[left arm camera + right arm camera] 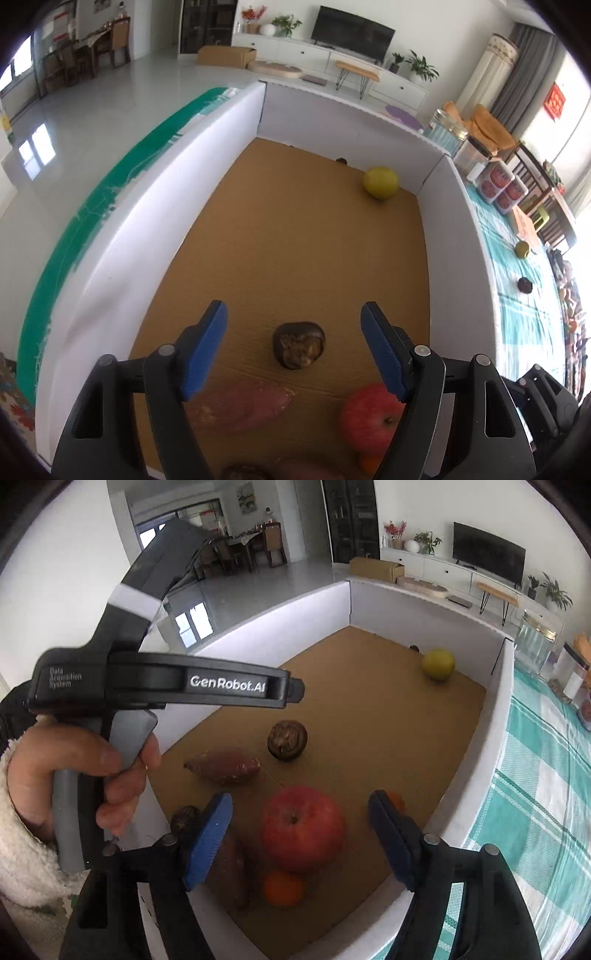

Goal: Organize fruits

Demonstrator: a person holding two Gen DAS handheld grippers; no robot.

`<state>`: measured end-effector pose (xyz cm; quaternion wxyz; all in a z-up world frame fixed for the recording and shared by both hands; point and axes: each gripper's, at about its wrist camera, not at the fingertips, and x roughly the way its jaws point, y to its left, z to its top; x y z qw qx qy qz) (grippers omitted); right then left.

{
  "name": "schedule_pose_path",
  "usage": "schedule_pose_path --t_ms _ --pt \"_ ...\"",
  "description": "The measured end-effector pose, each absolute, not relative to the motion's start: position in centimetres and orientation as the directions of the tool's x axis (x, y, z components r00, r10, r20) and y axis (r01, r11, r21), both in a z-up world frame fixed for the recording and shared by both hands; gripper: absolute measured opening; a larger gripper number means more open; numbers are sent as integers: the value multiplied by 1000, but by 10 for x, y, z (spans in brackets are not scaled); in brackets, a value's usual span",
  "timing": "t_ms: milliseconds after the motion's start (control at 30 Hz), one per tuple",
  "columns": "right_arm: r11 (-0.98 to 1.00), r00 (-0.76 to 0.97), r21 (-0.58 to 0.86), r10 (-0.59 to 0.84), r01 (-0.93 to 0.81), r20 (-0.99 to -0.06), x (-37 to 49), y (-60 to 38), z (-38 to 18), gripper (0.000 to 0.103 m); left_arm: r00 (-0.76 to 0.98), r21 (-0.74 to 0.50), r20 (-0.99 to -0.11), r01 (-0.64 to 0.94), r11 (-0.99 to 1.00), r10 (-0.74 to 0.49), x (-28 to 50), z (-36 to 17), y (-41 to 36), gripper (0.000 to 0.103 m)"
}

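Note:
A white-walled box (147, 206) with a brown cardboard floor holds the fruits. My left gripper (293, 350) is open above a dark brown fruit (298, 349), with a sweet potato (243, 406) and a red apple (369, 417) below it. A yellow-green fruit (380, 182) lies in the far right corner. My right gripper (301, 834) is open and empty above the red apple (303, 827). An orange (284, 886), a second sweet potato (232, 871), the first sweet potato (223, 767) and the dark fruit (287, 739) show there. The left gripper's body (166, 683) crosses that view.
Right of the box a teal checked cloth (524, 295) carries a green fruit (522, 249), a dark fruit (524, 284), red-labelled tubs (500, 184) and glass jars (535, 642). A small orange fruit (395, 799) sits by the box's right wall.

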<state>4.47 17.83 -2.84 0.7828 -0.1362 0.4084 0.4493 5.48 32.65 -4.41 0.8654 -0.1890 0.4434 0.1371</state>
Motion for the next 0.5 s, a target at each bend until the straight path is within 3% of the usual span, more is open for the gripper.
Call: schedule_pose_path --t_ms 133,233,500 --pt "654 418 148 623 -742 -661 47 117 -11 95 628 -247 -777 -354 902 34 43 -30 302 79" --pt "762 552 140 569 -632 -610 51 53 -19 103 677 -281 -734 -234 931 -51 30 -16 262 82" --pt "989 712 44 131 -139 -690 77 -131 -94 103 627 -288 -709 159 944 -322 28 -15 104 87"
